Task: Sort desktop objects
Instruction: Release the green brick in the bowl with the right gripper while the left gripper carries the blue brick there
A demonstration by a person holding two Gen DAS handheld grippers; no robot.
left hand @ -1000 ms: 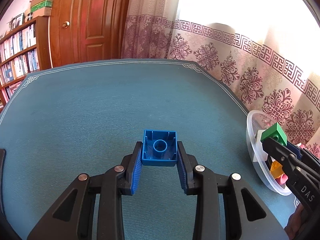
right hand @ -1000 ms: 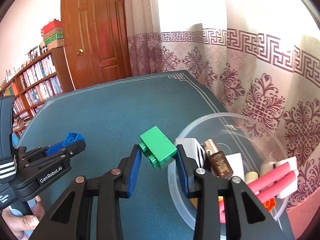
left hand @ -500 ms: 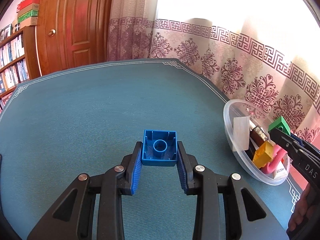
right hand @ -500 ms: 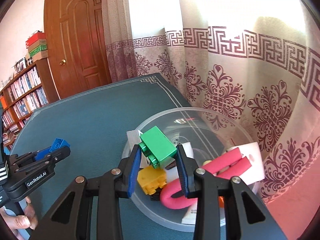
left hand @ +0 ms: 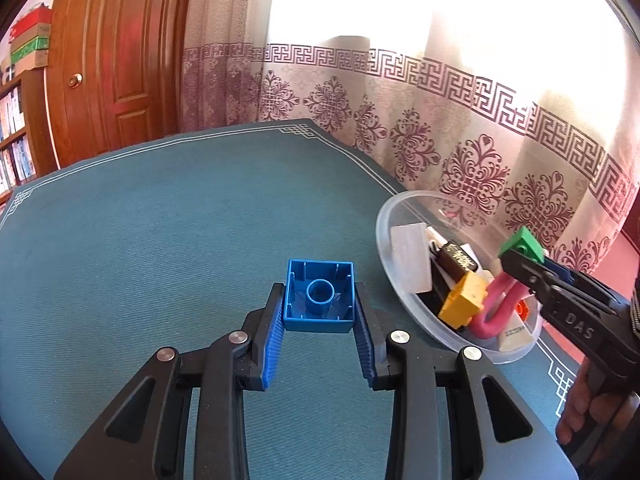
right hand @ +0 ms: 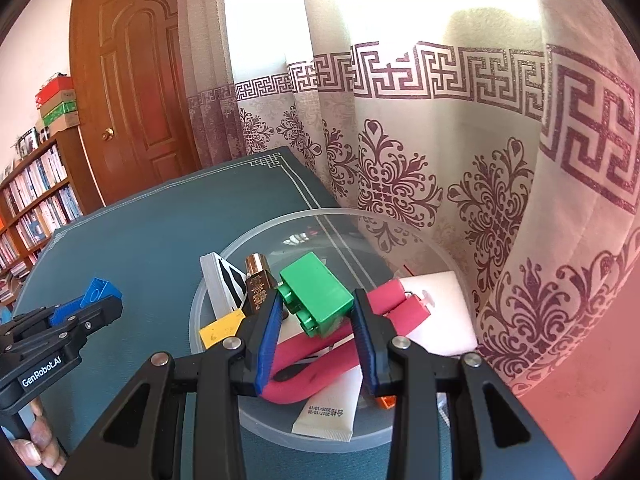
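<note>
Green brick sits clamped between the blue pads of the right tongs at the centre of the right wrist view, tilted with its studs facing lower left, above the clear round bowl that fills the middle and lower part of that frame. Inside the bowl lie a yellow block, a pink foam tube, a white tube, a brown bottle and a white slab. In the left wrist view the left tongs grip a blue brick at frame centre, its hollow underside turned toward the camera, over the teal table and just left of the bowl, which sits at the right of that frame near the table's edge. The right tongs with the green brick enter from the right edge over the bowl. A patterned curtain hangs behind, and a wooden door stands at the upper left.
</note>
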